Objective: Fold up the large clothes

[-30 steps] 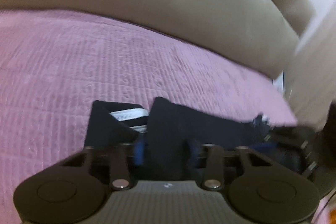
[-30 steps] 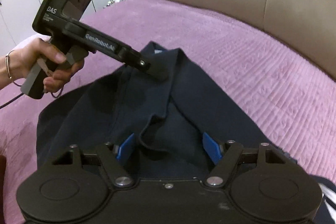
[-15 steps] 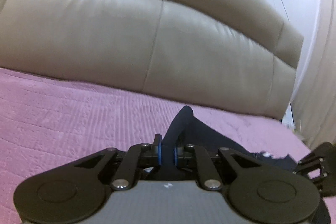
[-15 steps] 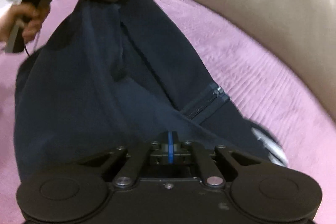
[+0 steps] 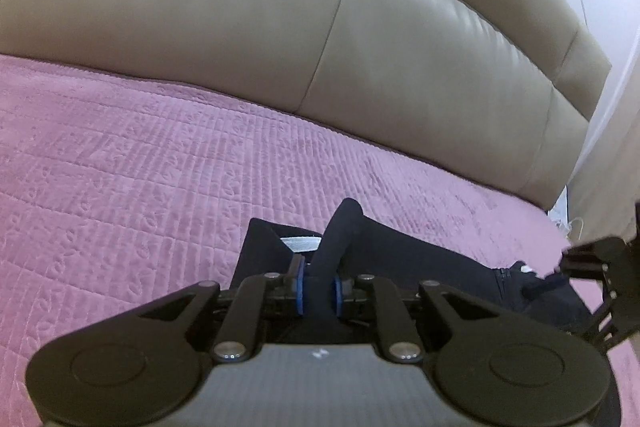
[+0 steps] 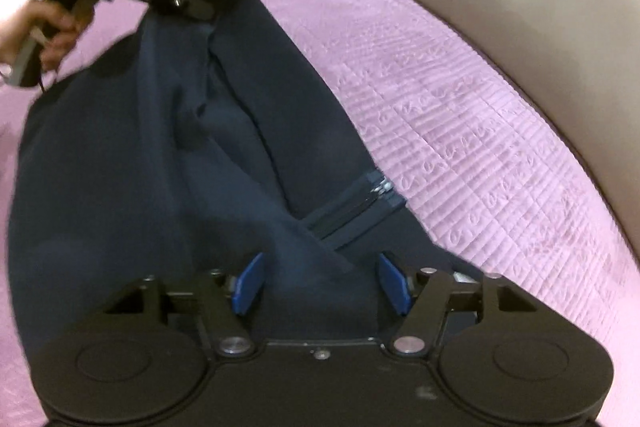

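Dark navy clothing (image 6: 160, 187) is spread over a pink quilted bedspread (image 6: 460, 107), with a beige padded headboard (image 5: 240, 19) seen behind the bed. One edge of the garment is lifted off the bedspread and pinched by the left gripper (image 5: 319, 291), whose blue pads (image 5: 298, 287) are seen close together with a raised fold of the fabric between them; the jaws are opening slightly, yet the cloth is gripped. From the right wrist view, this same gripper is seen at the upper left, held by a hand (image 6: 44, 27) around its handle, and the fabric is drawn down from it in a long slope toward the camera. The right gripper (image 6: 320, 283) is held low over the near part of the garment, its blue pads (image 6: 248, 283) set wide apart and opening; cloth lies beneath and between them, but it is not pressed by either pad, so nothing is grasped there. A zip (image 6: 360, 199) is seen on the garment just beyond the right gripper, close to the edge where the fabric meets the bedspread. A strip of white lining (image 5: 300, 243) is seen inside the garment just ahead of the left gripper.
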Demonstrator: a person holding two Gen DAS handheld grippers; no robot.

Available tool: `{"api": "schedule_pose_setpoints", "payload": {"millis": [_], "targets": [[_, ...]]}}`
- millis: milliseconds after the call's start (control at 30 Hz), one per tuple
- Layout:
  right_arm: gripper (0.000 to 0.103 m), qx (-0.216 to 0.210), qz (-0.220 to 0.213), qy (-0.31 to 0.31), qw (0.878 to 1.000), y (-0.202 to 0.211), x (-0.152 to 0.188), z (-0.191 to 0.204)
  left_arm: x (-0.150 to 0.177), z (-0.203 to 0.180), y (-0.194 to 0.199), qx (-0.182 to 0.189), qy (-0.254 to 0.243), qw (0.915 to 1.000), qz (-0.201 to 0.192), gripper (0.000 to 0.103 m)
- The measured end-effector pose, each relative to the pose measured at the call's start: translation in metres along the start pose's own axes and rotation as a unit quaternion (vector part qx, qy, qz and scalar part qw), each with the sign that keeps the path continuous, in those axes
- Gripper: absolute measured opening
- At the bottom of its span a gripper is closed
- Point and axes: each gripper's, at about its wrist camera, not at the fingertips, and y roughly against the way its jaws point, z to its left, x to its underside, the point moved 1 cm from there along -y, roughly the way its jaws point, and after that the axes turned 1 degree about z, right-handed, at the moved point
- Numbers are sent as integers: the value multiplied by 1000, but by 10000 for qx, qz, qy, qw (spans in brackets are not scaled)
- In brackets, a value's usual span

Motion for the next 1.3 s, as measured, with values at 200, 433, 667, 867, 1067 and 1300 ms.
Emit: {"api": "schedule_pose_setpoints", "payload": {"millis": [200,433,667,867,1067,1300], "targets": [[55,-96,293,-358,9989,-9,-8,2,2,-2,-2,-30,-66,9999,76,17],[2,980,118,117,9950,24,-2,50,-1,-4,6,12,-6,9999,-105,17],[1,2317,-1709,-454,9566,105,-13,36,-8,-4,29,168,388,9935,-1057,15],[55,2259,-530,-797,9694,35,-35,-8,-3,41,-1,-509,2188,9744,-135,27],[77,1807,-842,-2119,9567,62,6,-44,-12,37,1,122,1544,9878,-163,46],[78,1564,-879,-3654,9134,70,88,-73,-19,6,-33,405,135,9988,249,50]]}}
